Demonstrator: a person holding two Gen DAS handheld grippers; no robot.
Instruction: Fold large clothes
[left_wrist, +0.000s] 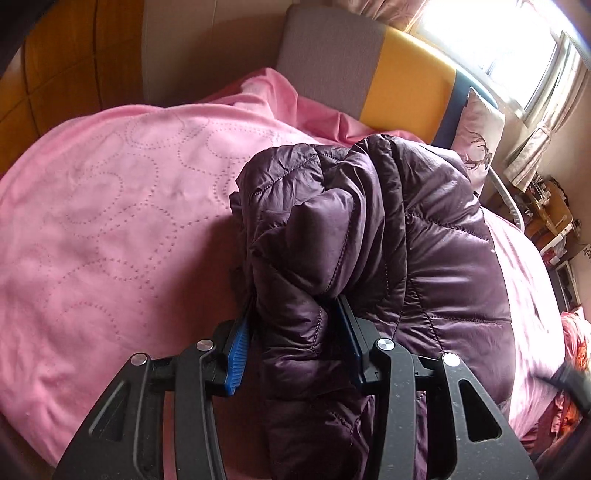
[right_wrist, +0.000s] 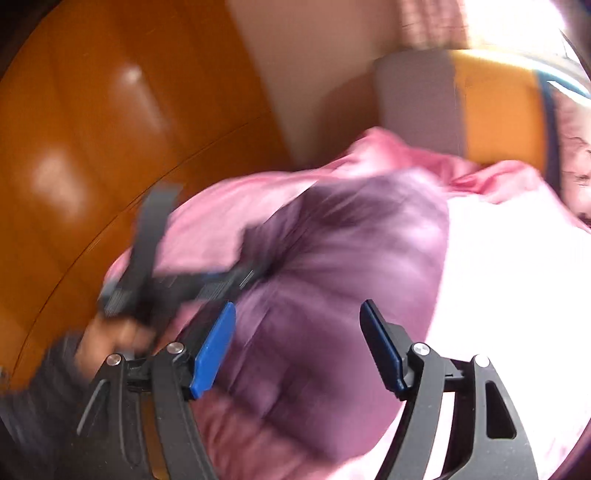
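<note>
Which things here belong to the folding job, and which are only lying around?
Part of the job:
- purple quilted jacket
- left gripper, a bunch of jacket between its jaws
- right gripper, jaws apart above the jacket
- pink bedspread, the work surface

Just lying about:
- pillow
- headboard
- curtain

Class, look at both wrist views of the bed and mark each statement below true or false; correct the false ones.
1. The jacket is dark purple and quilted. True.
2. It lies on a green bedspread. False: the bedspread is pink.
3. A bunched part of the jacket sits between the fingers of the left gripper. True.
4. The right gripper is clamped shut on a pillow. False: its jaws stand apart over the jacket, with nothing pinched.
5. The headboard has a yellow panel. True.
6. The right wrist view is sharp. False: it is blurred.
</note>
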